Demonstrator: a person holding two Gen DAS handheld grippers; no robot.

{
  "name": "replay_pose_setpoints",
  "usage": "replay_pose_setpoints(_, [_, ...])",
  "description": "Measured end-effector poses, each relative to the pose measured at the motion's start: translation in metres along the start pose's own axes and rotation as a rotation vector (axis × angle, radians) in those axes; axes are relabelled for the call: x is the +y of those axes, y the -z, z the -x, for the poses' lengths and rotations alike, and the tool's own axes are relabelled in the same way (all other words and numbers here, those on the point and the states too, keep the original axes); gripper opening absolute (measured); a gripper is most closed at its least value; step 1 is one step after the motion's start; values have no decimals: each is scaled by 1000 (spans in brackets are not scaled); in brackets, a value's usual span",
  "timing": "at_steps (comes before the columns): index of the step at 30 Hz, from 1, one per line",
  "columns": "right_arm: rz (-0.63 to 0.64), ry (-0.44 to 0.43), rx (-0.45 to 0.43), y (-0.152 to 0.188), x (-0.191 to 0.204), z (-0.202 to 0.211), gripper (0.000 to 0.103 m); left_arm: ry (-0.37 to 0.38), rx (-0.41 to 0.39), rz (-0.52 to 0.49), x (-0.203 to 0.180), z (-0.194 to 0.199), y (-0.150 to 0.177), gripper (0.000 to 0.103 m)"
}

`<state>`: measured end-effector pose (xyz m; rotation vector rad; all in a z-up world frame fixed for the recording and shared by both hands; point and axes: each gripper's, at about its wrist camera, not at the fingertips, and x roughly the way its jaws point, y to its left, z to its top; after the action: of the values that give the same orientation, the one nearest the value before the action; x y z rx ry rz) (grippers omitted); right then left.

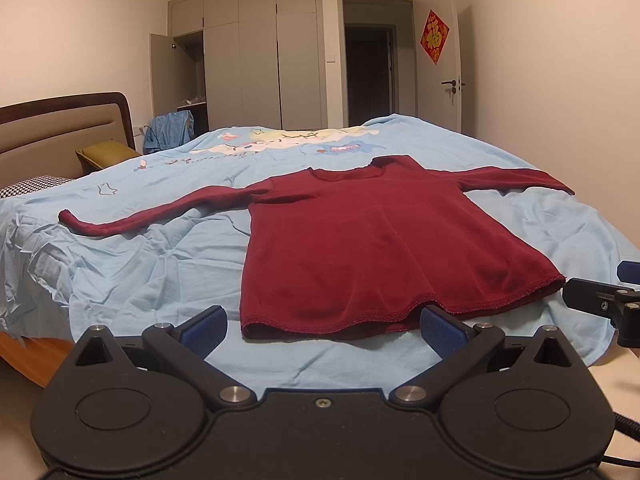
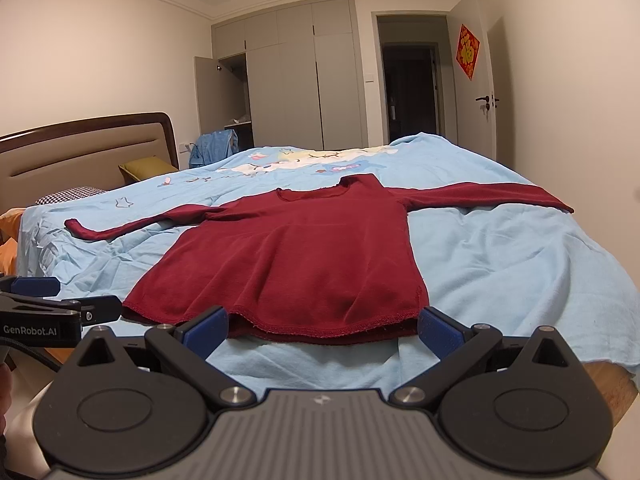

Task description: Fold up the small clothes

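A dark red long-sleeved shirt (image 1: 372,240) lies flat on the light blue bedsheet (image 1: 160,272), both sleeves stretched out sideways and its hem toward me. My left gripper (image 1: 324,326) stands open just short of the hem's left half, nothing between its blue pads (image 1: 206,328). The right gripper (image 1: 600,292) shows at the right edge of the left wrist view. In the right wrist view the same shirt (image 2: 296,256) lies ahead, and my right gripper (image 2: 322,326) is open at the hem's right half, holding nothing. The left gripper (image 2: 48,300) appears at that view's left edge.
The bed's headboard (image 1: 60,132) and pillows (image 1: 104,154) lie to the left. A wardrobe (image 1: 256,56) with one door open and a dark doorway (image 1: 372,68) stand beyond the bed. The sheet's edge hangs over the near bedside (image 2: 520,364).
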<state>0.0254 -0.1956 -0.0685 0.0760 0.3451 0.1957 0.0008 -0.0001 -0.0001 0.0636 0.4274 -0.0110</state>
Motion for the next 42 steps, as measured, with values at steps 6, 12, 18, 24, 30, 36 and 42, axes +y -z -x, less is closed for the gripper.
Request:
replay_pose_setpoints(6, [-1, 1, -2, -1, 0, 1, 103, 0, 1, 0, 0, 0, 0, 103])
replay_pose_setpoints(12, [-1, 2, -1, 0, -1, -1, 103, 0, 2, 0, 0, 0, 0, 102])
replay_pose_setpoints(18, [-3, 1, 0, 0, -1, 0, 103, 0, 3, 0, 0, 0, 0, 102])
replay_pose_setpoints(24, [-3, 1, 1, 0, -1, 0, 103, 0, 4, 0, 0, 0, 0, 103])
replay_pose_setpoints(30, [-3, 1, 2, 0, -1, 0, 103, 1, 5, 0, 0, -1, 0, 102])
replay_pose_setpoints(36, [-3, 1, 3, 0, -1, 0, 103, 1, 6, 0, 0, -1, 0, 103])
replay_pose_setpoints(42, [-4, 1, 3, -1, -1, 0, 103, 1, 7, 0, 0, -1, 0, 103])
